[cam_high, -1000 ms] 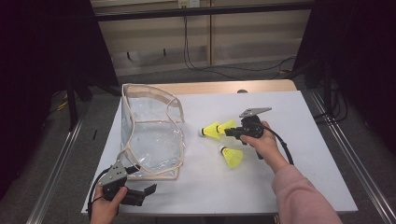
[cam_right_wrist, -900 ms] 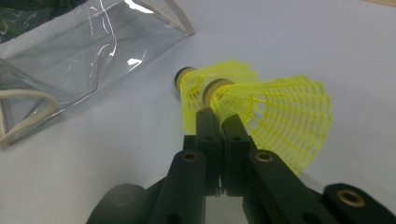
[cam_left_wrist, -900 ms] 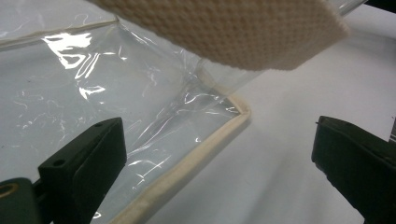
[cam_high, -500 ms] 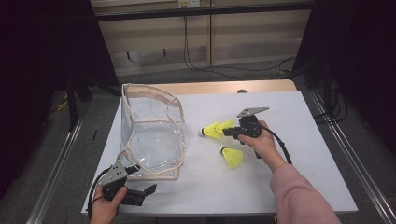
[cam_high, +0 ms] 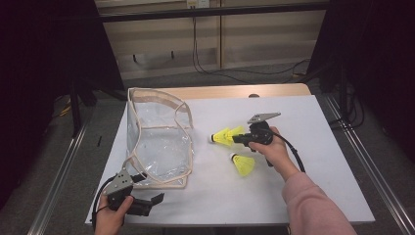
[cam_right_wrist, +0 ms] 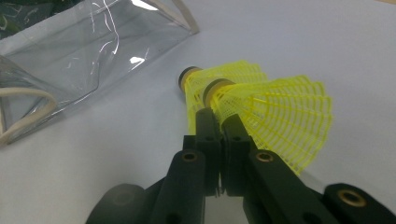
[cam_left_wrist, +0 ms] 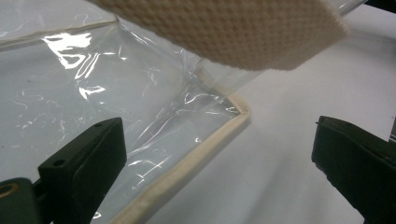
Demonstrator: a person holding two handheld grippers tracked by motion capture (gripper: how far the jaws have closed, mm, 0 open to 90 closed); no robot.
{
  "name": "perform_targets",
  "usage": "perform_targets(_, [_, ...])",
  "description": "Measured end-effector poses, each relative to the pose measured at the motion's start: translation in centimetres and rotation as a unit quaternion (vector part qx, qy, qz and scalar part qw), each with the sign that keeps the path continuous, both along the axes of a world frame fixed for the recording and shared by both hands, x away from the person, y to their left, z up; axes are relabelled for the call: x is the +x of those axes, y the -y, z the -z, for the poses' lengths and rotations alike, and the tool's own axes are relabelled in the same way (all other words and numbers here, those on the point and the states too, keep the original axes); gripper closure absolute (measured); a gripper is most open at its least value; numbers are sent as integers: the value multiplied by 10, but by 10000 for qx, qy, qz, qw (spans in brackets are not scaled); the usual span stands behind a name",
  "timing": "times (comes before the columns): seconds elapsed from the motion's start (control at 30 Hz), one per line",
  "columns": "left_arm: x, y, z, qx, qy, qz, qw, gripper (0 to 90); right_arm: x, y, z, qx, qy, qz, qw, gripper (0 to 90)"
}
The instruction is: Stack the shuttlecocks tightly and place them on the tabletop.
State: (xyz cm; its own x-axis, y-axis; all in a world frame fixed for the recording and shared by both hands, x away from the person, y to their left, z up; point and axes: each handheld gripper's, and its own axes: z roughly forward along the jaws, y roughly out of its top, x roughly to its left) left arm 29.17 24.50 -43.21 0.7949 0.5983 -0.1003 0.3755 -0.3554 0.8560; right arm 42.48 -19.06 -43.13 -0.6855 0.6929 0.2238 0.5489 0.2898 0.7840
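Right gripper (cam_high: 237,139) sits just right of the table's centre, jaws pointing toward nine o'clock and pinched tight on the skirt of a yellow shuttlecock (cam_high: 224,136). In the right gripper view the jaws (cam_right_wrist: 219,126) are squeezed almost together on the edge of that netted skirt, and two shuttlecocks (cam_right_wrist: 243,100) sit close together there, one cork behind the other; whether the jaws have both or just the nearer one, I cannot tell. The corks point toward the bag, off at ten o'clock in that view.

A third shuttlecock (cam_high: 242,164) lies loose on the white table (cam_high: 333,161), just at five o'clock from the held one, cork toward the bag, clear of the gripper.

The clear plastic bag (cam_high: 159,142) with cream trim stands on the left half of the table, near the shuttlecocks but not touching them.

Down at seven o'clock, at the table's near-left corner, the left gripper (cam_high: 155,199) rests in the person's hand just below the bag's front corner. The left gripper view shows its jaws spread wide, nothing between them but table and the bag's trimmed bottom corner (cam_left_wrist: 219,135), with a woven cream strap (cam_left_wrist: 224,32) hanging across the top at twelve o'clock.
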Motion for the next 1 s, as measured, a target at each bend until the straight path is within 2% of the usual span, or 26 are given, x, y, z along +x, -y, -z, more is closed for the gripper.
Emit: perform_targets(1.0, [0,0,0,-19,5,12,10000,30,4,-8,4,-32,-2,-121,9999,880])
